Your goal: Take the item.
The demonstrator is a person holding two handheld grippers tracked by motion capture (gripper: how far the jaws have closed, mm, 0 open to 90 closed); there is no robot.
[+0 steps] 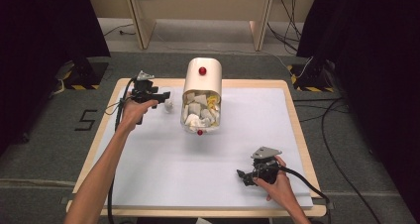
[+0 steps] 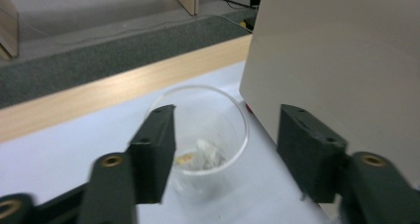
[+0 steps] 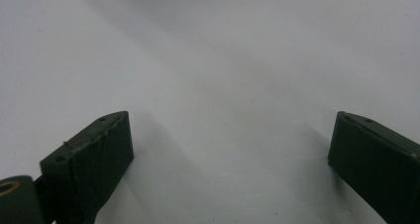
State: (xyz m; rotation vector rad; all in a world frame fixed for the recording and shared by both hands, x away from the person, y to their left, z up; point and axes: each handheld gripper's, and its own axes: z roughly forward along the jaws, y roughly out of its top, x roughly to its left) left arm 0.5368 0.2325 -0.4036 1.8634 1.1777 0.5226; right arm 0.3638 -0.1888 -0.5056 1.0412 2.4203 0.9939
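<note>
Left gripper (image 2: pixel 225 149) spread apart, nothing clamped; clear cup (image 2: pixel 198 135) standing between fingers (image 2: pixel 156 149), beige bin (image 2: pixel 341 60) at two o'clock. Right gripper (image 3: pixel 230 154) spread wide.

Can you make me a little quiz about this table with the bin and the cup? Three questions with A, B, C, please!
1. Where does the clear cup stand?
A. beside the cream bin, by the left gripper
B. inside the bin
C. by the right gripper

2. How many red knobs show on the bin in the high view?
A. none
B. two
C. five

3. How do the left gripper's jaws stand?
A. shut tight on the cup
B. shut with nothing between them
C. spread open, with the cup past them

Answers:
1 A, the left gripper view shows the cup on the white mat right next to the bin's wall.
2 B, one on its top, one at its open front.
3 C, both jaws stand apart and do not press the cup.
</note>
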